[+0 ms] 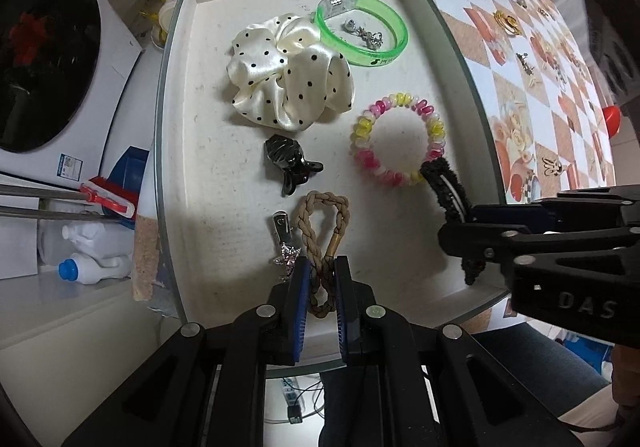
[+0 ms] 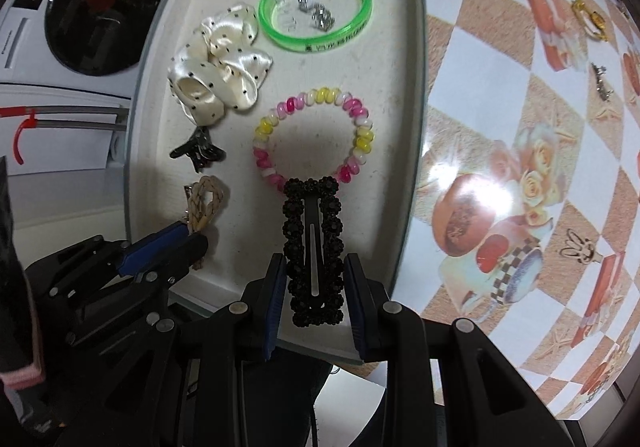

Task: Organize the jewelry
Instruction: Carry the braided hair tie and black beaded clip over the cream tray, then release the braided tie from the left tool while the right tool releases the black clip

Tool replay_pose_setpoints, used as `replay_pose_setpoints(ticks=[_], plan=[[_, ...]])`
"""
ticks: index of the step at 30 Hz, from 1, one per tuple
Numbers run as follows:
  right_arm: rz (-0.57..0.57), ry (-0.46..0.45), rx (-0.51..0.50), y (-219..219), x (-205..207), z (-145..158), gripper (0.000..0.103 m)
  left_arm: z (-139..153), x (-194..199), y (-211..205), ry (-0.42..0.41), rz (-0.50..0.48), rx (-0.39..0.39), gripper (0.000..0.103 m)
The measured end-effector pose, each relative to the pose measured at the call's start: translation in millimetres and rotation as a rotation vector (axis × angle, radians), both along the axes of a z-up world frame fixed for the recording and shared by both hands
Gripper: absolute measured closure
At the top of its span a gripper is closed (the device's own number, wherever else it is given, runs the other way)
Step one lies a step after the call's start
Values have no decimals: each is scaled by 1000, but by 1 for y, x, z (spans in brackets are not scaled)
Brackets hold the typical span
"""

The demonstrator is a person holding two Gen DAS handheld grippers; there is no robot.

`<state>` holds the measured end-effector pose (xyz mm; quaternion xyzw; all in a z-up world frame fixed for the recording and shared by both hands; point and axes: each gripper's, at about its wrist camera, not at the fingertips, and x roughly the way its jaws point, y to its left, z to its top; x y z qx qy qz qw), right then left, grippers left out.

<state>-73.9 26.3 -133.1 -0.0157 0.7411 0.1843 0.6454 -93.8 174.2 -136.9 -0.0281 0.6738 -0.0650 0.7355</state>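
A white tray (image 1: 188, 135) holds a polka-dot scrunchie (image 1: 288, 75), a green bangle (image 1: 362, 29), a pink-yellow coil bracelet (image 1: 398, 139), a black claw clip (image 1: 290, 163) and a small rhinestone clip (image 1: 284, 243). My left gripper (image 1: 322, 287) is shut on a braided tan hair tie (image 1: 324, 231) over the tray's near edge. My right gripper (image 2: 316, 287) is shut on a black beaded snap clip (image 2: 314, 247) and holds it above the tray near the bracelet (image 2: 316, 135). The right gripper also shows in the left wrist view (image 1: 468, 235).
Several loose brooches and pins lie on the checkered floral tablecloth (image 2: 520, 127) right of the tray, among them a gold one (image 2: 590, 21). A washing machine (image 1: 44, 59), bottles and a mop sit left, below the table edge.
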Motion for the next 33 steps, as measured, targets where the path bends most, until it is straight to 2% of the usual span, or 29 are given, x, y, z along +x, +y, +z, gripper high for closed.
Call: replay_pose_setpoints(ticks=[9, 12, 13, 16, 21, 24, 30, 33], plan=[[-25, 40, -28, -2, -1, -26, 70, -4, 1, -6, 10, -20, 26, 86], [-17, 41, -15, -2, -1, -27, 63, -6, 1, -9, 17, -30, 31, 86], [-15, 43, -7, -1, -1, -27, 57, -5, 1, -9, 17, -32, 34, 86], [-10, 40, -5, 6, 0, -27, 54, -3, 2, -11, 14, -35, 42, 86], [-31, 18, 23, 7, 1, -9, 47, 6, 1, -8, -5, -32, 52, 86], [-50, -2, 38, 4, 6, 1, 39, 12, 0, -5, -18, -37, 57, 86], [-130, -30, 89, -10, 15, 17, 33, 19, -1, -8, -33, -57, 67, 85], [-172, -71, 104, -25, 18, 35, 28, 23, -1, -10, -46, -73, 66, 85]])
